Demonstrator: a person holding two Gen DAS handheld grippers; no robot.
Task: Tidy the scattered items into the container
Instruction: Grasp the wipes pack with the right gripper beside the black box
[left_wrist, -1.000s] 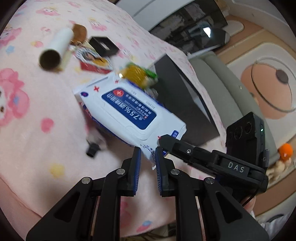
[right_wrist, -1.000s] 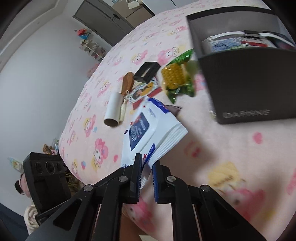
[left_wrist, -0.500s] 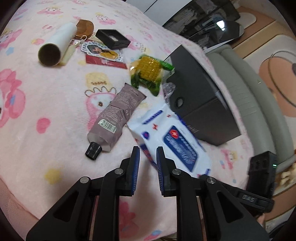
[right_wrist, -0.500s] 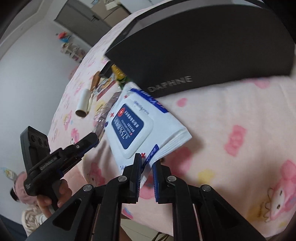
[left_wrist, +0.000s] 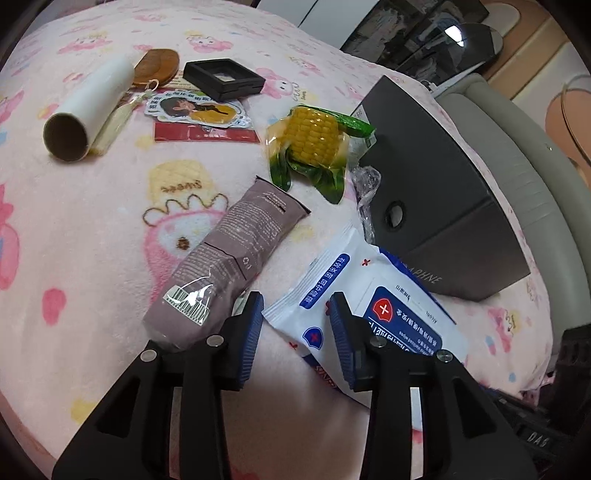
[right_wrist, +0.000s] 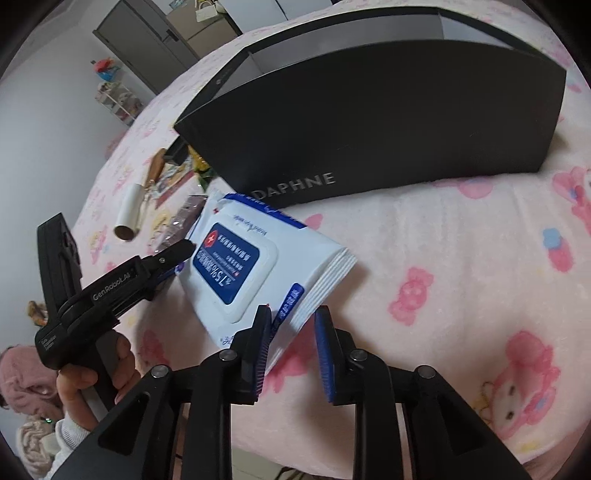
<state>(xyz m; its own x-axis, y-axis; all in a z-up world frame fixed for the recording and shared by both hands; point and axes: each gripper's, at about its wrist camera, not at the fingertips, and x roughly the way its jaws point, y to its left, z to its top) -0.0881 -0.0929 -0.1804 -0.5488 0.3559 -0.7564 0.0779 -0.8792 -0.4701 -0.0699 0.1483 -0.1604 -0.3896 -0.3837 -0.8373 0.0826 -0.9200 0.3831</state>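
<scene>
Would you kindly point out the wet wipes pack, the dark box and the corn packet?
wet wipes pack (right_wrist: 236, 254): right wrist view, on its blue flip lid.
dark box (right_wrist: 388, 122): right wrist view, on its long outer wall.
corn packet (left_wrist: 314, 136): left wrist view, on the yellow kernels.

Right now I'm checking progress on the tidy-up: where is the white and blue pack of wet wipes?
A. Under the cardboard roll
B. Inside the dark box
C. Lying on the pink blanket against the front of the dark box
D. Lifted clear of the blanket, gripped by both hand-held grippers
C: the pack of wet wipes lies flat on the pink blanket, its far end against the dark box, outside it.
</scene>
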